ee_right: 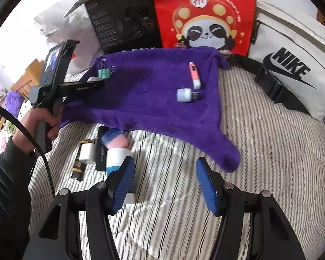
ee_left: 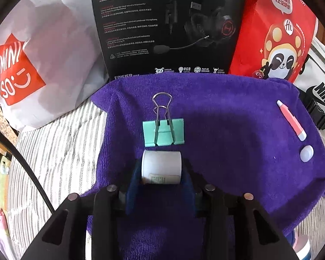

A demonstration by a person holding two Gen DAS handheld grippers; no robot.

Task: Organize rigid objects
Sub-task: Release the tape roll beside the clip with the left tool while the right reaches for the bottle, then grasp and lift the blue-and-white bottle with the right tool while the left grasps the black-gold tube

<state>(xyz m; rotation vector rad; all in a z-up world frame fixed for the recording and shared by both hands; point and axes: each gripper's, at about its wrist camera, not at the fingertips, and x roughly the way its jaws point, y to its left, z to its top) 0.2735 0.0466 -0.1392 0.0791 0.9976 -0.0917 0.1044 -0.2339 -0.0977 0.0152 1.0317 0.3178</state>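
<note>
Spreading across the striped bed (ee_right: 259, 151), the purple towel (ee_left: 227, 119) lies ahead of both tools, with a black headset box (ee_left: 166, 26) and a red panda bag (ee_left: 277, 34) propped behind it; the left gripper (ee_left: 161, 173) has its blue pads pressed on either side of a small white cylinder (ee_left: 161, 166), held just above the cloth. Directly ahead of those jaws sits a mint binder clip (ee_left: 163, 132), nearly touching the cylinder; well off to their right lie a pink-and-white pen-like stick (ee_left: 291, 120) and a small white cap (ee_left: 306, 153). The right gripper (ee_right: 164, 184) hangs over bare bedding with jaws wide and nothing between them; a pink, white and blue tube (ee_right: 116, 149) lies just beside its left pad.
</note>
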